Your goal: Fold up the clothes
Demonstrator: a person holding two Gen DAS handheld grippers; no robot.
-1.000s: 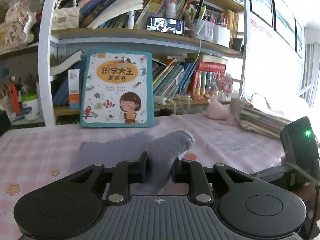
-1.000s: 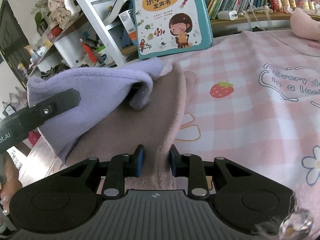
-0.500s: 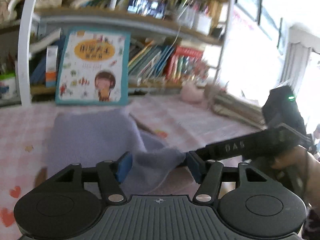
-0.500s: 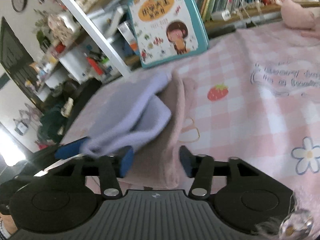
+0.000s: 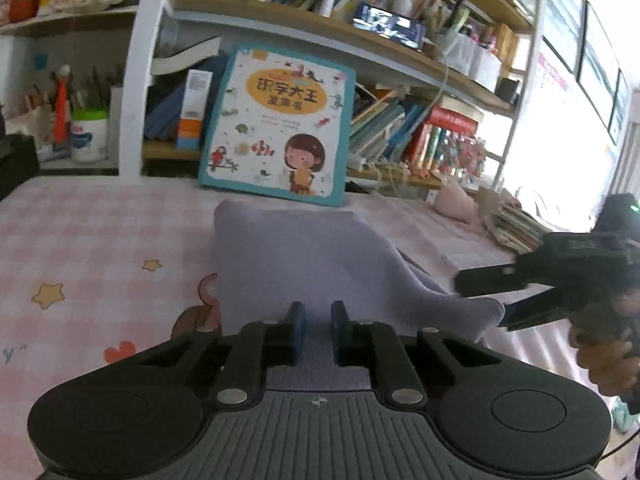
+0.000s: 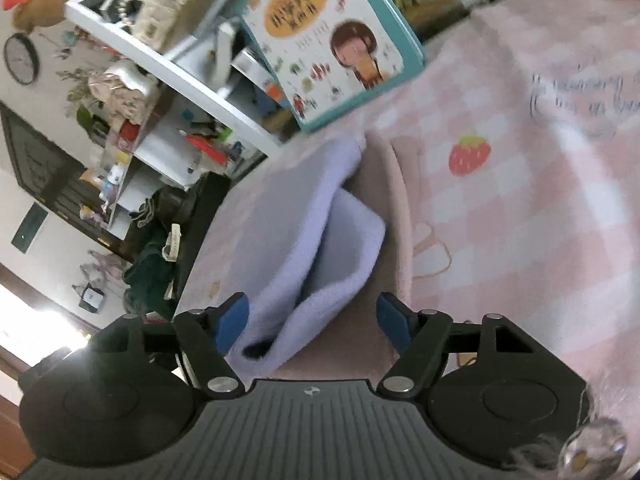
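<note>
Lilac cloth (image 5: 304, 264) edge between closing left tongs (image 5: 316, 330).

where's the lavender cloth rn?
The lavender cloth lies on the pink checked tablecloth, just in front of the picture book; its near edge sits between the left gripper fingers.

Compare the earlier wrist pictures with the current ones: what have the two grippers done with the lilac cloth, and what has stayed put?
The right gripper, earlier clamped on the pink cloth, has let go; its jaws are opening. The left gripper released the raised lilac cloth, which dropped flat, and its jaws are now closing over the near edge. The picture book against the shelf and the checked tablecloth stayed put.
</note>
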